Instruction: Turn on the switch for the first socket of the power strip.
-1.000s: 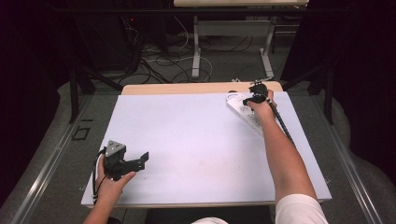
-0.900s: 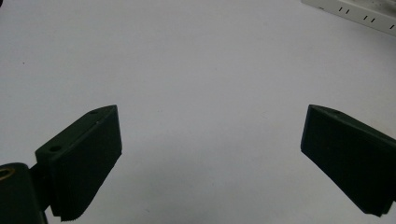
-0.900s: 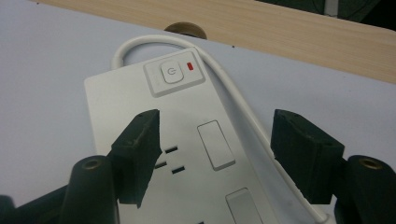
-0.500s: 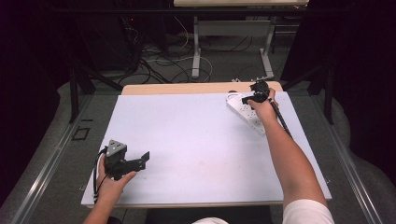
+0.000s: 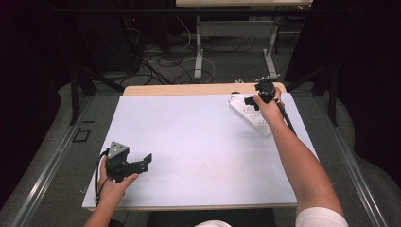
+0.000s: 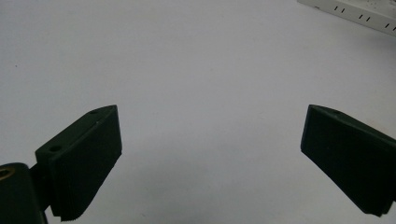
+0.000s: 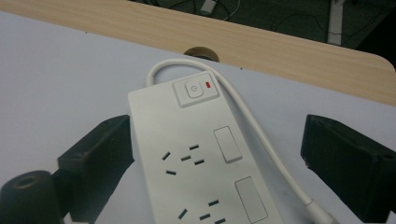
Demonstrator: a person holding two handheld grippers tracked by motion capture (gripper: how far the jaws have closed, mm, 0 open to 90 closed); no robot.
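Note:
A white power strip [image 5: 251, 117] lies at the far right of the white mat, angled toward the right edge. In the right gripper view its switch [image 7: 193, 91] shows a red light [image 7: 208, 85], and its white cable [image 7: 254, 128] loops back along its side. My right gripper [image 5: 249, 100] hovers over the strip's far end. Its jaws have just been opening and now stand wide on either side of the power strip [image 7: 196, 158] without pressing it. My left gripper [image 5: 143, 161] rests near the front left of the mat, open, with nothing between its fingers [image 6: 84, 158].
The white mat [image 5: 198, 142] covers most of a wooden table [image 5: 189, 89], which has a cable hole [image 7: 201, 52] near its far edge. Loose cables [image 5: 175, 59] and another table's legs stand on the floor beyond. The strip's corner [image 6: 359, 14] shows in the left gripper view.
My right gripper has lifted a little above the strip's switch end. The left hand has kept still.

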